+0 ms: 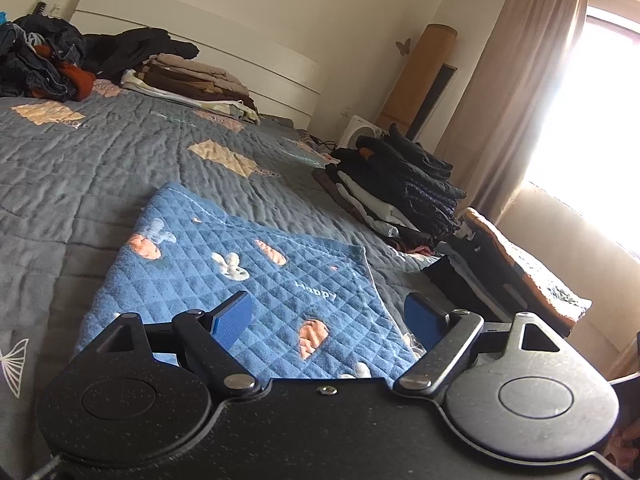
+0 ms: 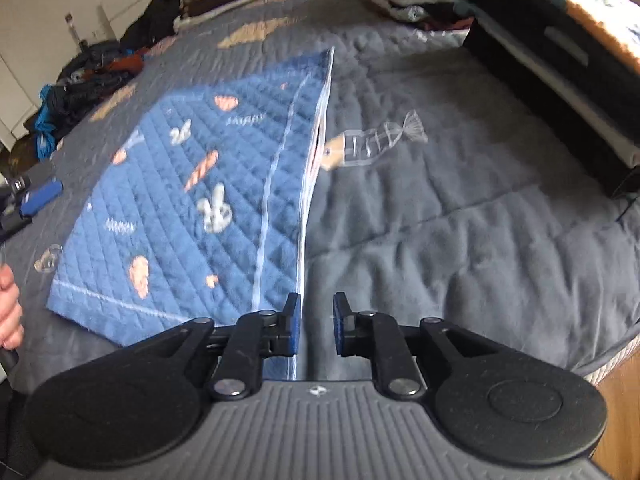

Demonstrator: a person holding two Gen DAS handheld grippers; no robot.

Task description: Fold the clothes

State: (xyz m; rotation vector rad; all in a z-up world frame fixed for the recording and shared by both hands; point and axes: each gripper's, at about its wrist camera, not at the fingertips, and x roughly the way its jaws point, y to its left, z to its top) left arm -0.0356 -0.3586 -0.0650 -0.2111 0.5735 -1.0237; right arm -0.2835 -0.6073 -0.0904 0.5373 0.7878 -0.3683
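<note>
Left gripper [image 1: 329,322]: jaws spread wide, nothing between them, blue pads hovering over the near end of the blue quilted cloth [image 1: 240,280]. Cloth lies flat on the grey bedspread [image 1: 80,152], carrot and rabbit print, stitched word "Happy" readable just beyond the pads; no other legible text.

Right gripper [image 2: 317,328]: jaws partly apart, right-hand edge of the cloth [image 2: 192,184] runs into the gap next to the left pad; can't tell whether that pad touches it, the right pad is clear of it. View is motion-blurred. Small stitched words on the cloth here are unreadable. A hand [image 2: 10,308] shows at the frame's left edge, near the cloth's near left corner.

Right of the cloth: fish embroidery [image 2: 376,140] on the bedspread. Further right: black box [image 1: 492,276] with an orange-trimmed cushion on top. Beyond the cloth: dark folded stack [image 1: 400,184]. Far side by the white headboard [image 1: 200,52]: brown folded stack [image 1: 192,84] and a loose dark pile [image 1: 40,60].
</note>
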